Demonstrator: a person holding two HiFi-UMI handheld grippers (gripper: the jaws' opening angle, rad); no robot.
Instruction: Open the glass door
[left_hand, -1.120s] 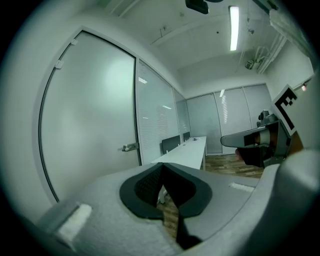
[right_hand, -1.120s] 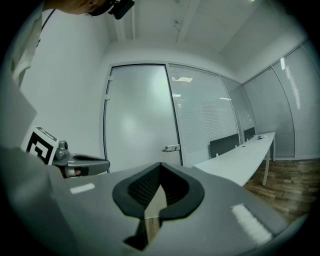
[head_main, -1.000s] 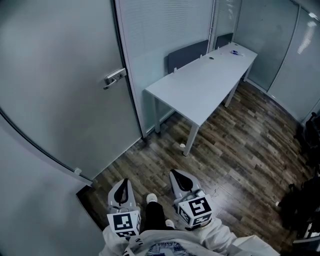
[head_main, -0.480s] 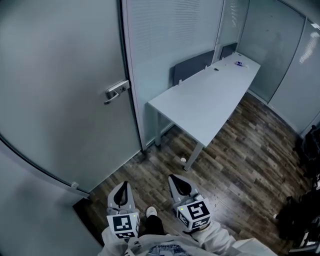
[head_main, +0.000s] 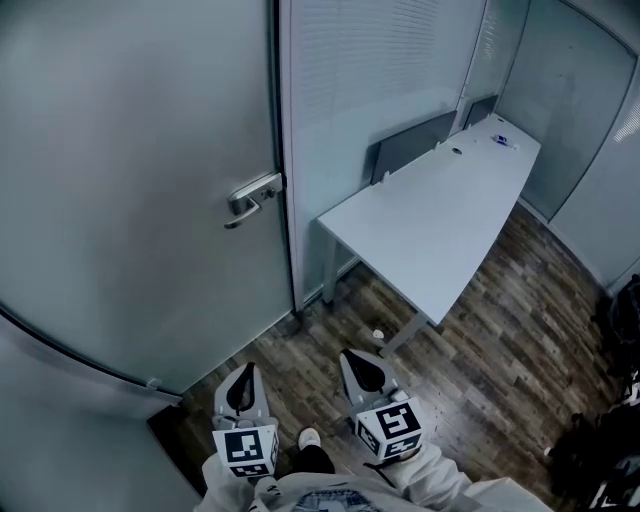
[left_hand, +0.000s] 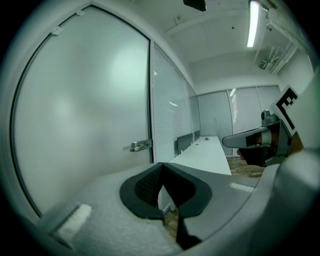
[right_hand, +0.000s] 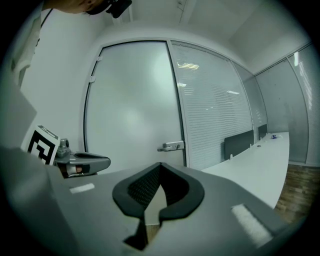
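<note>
The left gripper (head_main: 246, 375) and right gripper (head_main: 358, 362) both have their fingers pressed together and empty, well short of the glass door (head_main: 130, 180). Its handle (head_main: 252, 197) lies level, pointing left.

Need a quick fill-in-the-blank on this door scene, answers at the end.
On the glass door, the lever handle sits at the ___ edge in the head view.
The left gripper and right gripper both have jaws ___, holding nothing.
The long white table stands on a ___-plank floor.
Answers: right; shut; wood.
</note>
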